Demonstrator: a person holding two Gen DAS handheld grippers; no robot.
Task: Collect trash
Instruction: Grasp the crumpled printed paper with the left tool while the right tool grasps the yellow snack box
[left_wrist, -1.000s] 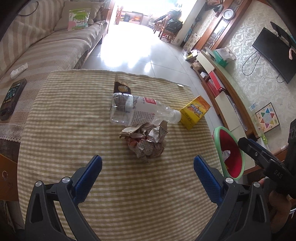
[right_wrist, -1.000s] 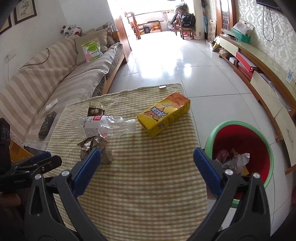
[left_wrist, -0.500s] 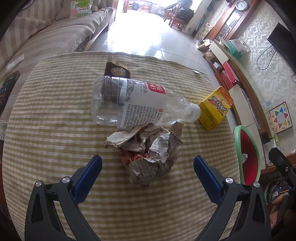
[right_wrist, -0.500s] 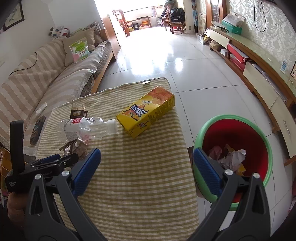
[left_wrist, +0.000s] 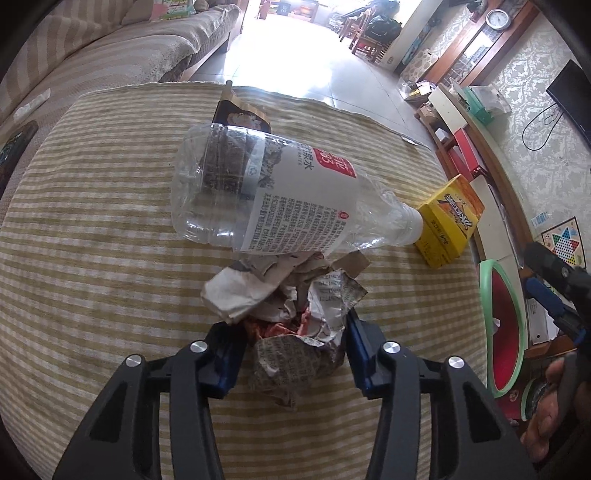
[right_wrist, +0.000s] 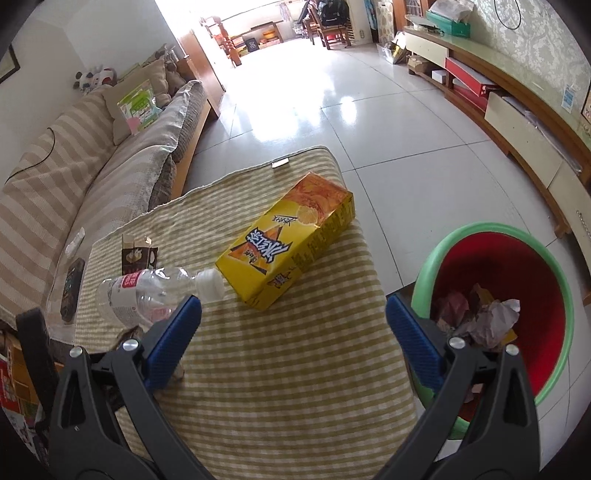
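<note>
A crumpled paper wad lies on the striped tablecloth, just in front of an empty clear water bottle lying on its side. My left gripper is closing, its blue pads touching both sides of the wad. A yellow snack box lies beyond the bottle's cap, and a dark torn wrapper sits behind the bottle. My right gripper hangs open and holds nothing, over the cloth between the bottle and the red bin.
The green-rimmed red bin stands on the floor off the table's right edge with crumpled trash inside. A striped sofa runs along the left, with a remote on it. A long low cabinet lines the right wall.
My left gripper dropped toward the paper wad and its jaws narrowed from wide open to touching it. The right gripper moved over the table, bringing the yellow box and bin closer.
</note>
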